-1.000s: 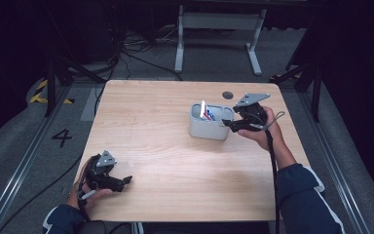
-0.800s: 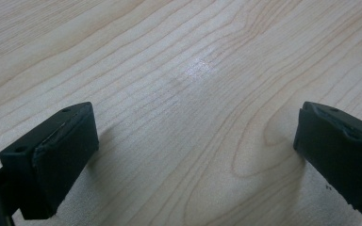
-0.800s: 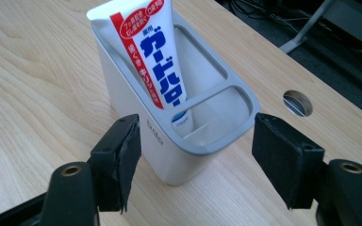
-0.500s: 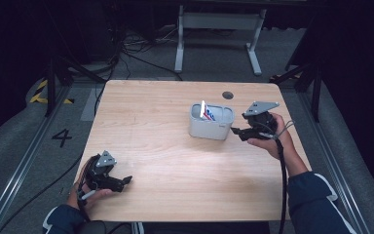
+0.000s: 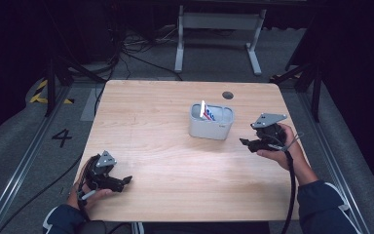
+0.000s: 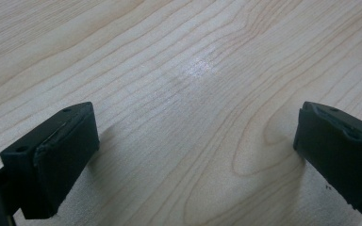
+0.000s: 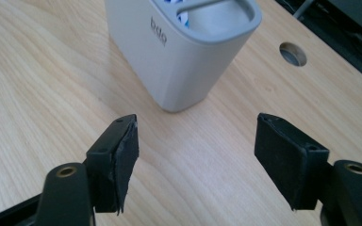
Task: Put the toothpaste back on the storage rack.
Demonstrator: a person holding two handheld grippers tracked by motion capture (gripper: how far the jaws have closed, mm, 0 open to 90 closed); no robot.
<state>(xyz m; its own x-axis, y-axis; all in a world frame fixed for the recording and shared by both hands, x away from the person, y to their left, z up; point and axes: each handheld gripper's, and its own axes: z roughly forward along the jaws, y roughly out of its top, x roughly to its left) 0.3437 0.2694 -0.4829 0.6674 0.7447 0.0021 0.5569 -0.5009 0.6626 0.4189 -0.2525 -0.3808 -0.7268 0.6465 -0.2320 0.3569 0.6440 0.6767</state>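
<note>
Grey holder (image 5: 211, 126) just beyond open, empty right tongs (image 5: 246, 143) (left tongs (image 5: 125, 181) open, far off).

Grey holder (image 5: 211, 127) upright mid-table, white/blue item (image 5: 205, 111) sticking out inside.

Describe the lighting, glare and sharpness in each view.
High view: the light wooden table is evenly lit while the floor around it is dark. Left gripper view: a soft white glare spot on the wood grain, with shadows under the jaws. Right gripper view: the grey plastic container is sharp, its shadow faint.
</note>
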